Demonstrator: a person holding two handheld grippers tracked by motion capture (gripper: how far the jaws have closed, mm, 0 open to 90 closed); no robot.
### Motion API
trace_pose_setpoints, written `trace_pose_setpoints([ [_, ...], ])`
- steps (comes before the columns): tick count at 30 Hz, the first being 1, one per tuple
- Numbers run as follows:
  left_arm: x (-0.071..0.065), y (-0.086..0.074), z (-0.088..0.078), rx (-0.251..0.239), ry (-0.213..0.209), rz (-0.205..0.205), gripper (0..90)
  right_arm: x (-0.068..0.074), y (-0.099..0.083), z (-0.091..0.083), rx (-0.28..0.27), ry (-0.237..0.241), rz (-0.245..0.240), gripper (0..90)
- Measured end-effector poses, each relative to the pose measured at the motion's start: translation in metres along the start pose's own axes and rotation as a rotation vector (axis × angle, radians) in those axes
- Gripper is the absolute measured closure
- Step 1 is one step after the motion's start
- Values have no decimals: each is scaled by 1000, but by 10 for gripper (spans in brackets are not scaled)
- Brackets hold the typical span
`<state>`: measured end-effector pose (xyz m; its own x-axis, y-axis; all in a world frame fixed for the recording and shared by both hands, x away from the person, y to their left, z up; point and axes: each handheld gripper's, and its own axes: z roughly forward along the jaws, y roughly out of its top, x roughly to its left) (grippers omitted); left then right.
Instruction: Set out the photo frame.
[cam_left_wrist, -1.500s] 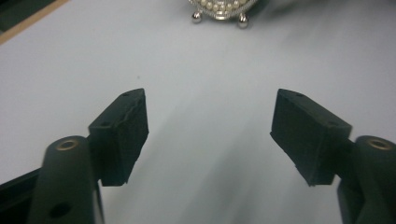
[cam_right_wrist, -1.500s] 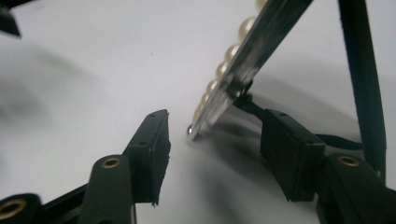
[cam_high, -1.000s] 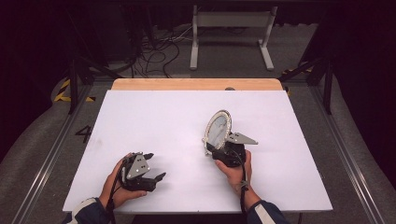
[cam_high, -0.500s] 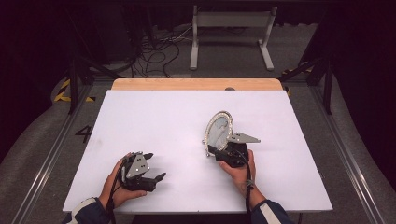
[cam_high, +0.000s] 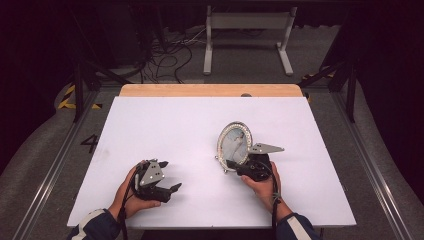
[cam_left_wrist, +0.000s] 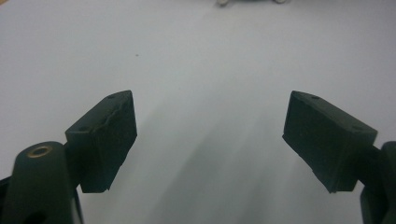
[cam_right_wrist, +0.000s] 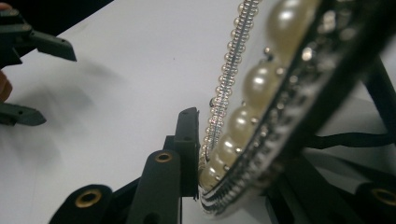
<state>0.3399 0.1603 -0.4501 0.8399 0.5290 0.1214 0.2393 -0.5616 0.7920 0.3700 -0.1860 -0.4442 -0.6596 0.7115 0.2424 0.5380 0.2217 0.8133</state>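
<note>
Setting: white bench (cam_high: 165, 125) with a wooden strip along its far edge, dark floor and loose cables beyond.
Thing in hand: oval picture frame (cam_high: 234, 146) edged with pearls and small beads, standing upright on its lower rim right of the bench's middle, on the near half.
Frame's long axis: runs up from the bench and leans slightly; the glazed face turns toward the person and a little to their left.
Frame's back: a dark prop leg seems to reach behind it in the right gripper view; I cannot tell whether it bears on the bench.
Right gripper (cam_high: 239, 166): at the frame's bottom edge, jaws narrow and just been closing, with the beaded rim (cam_right_wrist: 233, 154) between them; one pad lies against the front beads, so it looks like a grip on the frame.
Key relation: the frame rises straight out of the right jaws, away from the hand, so any lift or tilt turns about that low pinch and the tall top will swing widest.
Left gripper (cam_high: 169, 176): well apart to the left, resting low near the front edge, jaws wide and just been opening further, with bare bench between the pads (cam_left_wrist: 107, 135).
Nearer hand: the right one by far; the left would have to cross the bench to steady the top.
</note>
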Motion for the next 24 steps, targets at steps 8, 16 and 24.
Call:
trace_pose_setpoints([
  [8, 9, 15, 13, -28, -46, -9, 144, 3, 2, -9, -21, -43, -19, 657],
  [16, 14, 37, 37, -41, -112, -3, 134, 10, 2, -25, -44, -103, -73, 618],
  [24, 18, 57, 62, -46, -163, 16, 130, 18, -2, -41, -90, -145, -115, 626],
])
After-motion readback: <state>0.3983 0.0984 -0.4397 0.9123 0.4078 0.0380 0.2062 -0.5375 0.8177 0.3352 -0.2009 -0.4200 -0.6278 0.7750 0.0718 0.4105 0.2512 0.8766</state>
